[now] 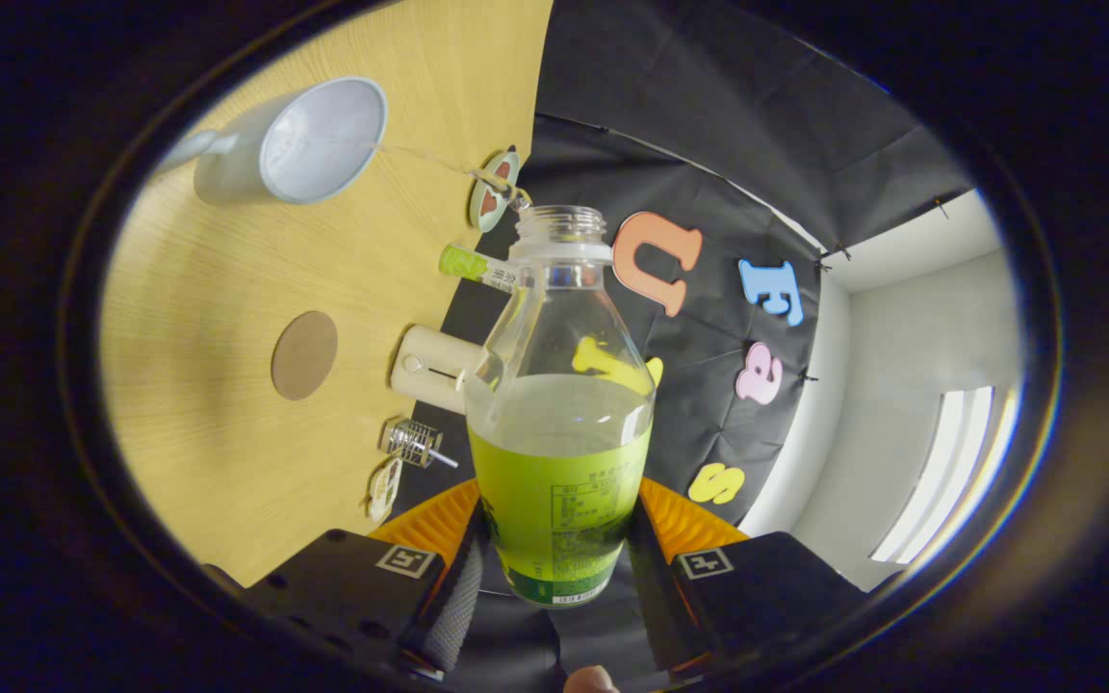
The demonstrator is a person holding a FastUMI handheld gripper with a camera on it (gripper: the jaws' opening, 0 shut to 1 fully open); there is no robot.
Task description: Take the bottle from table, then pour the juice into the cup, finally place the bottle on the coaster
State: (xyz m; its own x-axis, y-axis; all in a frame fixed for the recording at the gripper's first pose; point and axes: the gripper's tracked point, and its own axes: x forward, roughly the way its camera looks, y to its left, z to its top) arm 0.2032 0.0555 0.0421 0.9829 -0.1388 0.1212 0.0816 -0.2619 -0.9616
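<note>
Gripping the bottle (559,423) low on its body, the gripper (554,568) has both fingers (453,597) pressed against the labelled lower part, one on each side, in the gripper view. The bottle sits between the fingers, lifted clear of the table (198,289) and rolled with the whole view, so the wooden top runs up the one side.

It is clear plastic, uncapped, and about half full of green juice; the liquid's surface lies below the shoulder, with the neck above empty. I judge it moderately light but thin-walled, likely to give under a hard squeeze, and smooth enough to slip where the label is glossy. The low hold around the filled part looks sound, since the weight sits there, though the open mouth means any quick tilt could spill.

Beyond the bottle's mouth the white cup (309,140) stands on the table; its inside looks empty. The round brown coaster (304,354) lies bare on the wood, well apart from the cup and nearer the fingers. Pouring appears not yet begun.
</note>
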